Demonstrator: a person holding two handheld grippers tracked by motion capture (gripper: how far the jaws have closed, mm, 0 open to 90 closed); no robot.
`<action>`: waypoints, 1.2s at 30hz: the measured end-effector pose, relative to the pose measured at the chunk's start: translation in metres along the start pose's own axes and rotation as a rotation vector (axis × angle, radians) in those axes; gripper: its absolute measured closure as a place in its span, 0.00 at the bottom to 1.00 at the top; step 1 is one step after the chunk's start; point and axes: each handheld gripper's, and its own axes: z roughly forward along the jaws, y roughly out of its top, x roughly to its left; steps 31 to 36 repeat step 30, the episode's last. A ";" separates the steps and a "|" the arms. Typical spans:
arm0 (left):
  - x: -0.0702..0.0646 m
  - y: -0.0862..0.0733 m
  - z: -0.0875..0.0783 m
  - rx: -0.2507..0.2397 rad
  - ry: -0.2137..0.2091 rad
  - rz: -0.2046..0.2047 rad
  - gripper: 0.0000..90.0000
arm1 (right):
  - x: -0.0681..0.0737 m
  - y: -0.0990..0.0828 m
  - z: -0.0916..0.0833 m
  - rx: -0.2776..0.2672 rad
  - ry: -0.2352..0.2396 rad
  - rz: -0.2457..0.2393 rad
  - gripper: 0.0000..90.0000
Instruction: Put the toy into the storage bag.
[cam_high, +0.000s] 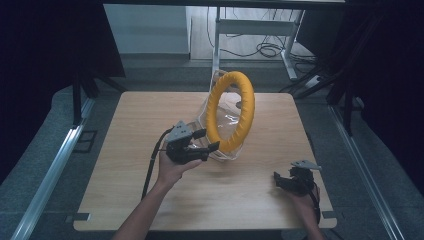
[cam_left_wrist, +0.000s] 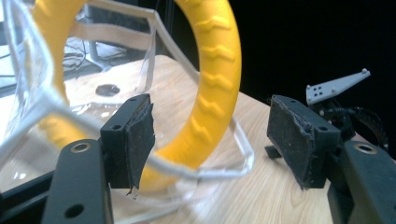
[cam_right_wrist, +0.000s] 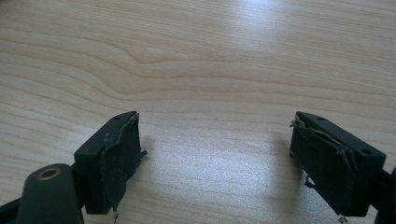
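Item one, nearest me: my right gripper (cam_high: 289, 181) sat at five o'clock on the pale wooden table (cam_high: 150, 120), jaws spread and grasping nothing, only bare wood grain between its pads (cam_right_wrist: 119, 161). Item two: my left gripper (cam_high: 207, 145), near the table's centre, jaws released wide, nothing pressed between them. Item three: the yellow ribbed plastic ring (cam_high: 231, 111), standing upright inside a clear plastic bag (cam_high: 222, 117), just beyond the left gripper toward twelve o'clock.

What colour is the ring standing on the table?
Yellow ring, best in the high view.
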 end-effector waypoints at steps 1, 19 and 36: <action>0.001 -0.003 -0.003 0.002 0.002 -0.005 0.36 | 0.000 0.000 0.000 -0.001 0.000 0.003 0.18; 0.016 -0.055 -0.036 0.086 0.061 -0.072 0.34 | 0.000 0.000 0.000 0.001 -0.001 0.000 0.18; 0.022 -0.065 -0.038 0.123 0.096 -0.072 0.34 | 0.000 0.000 0.000 0.001 -0.001 0.001 0.18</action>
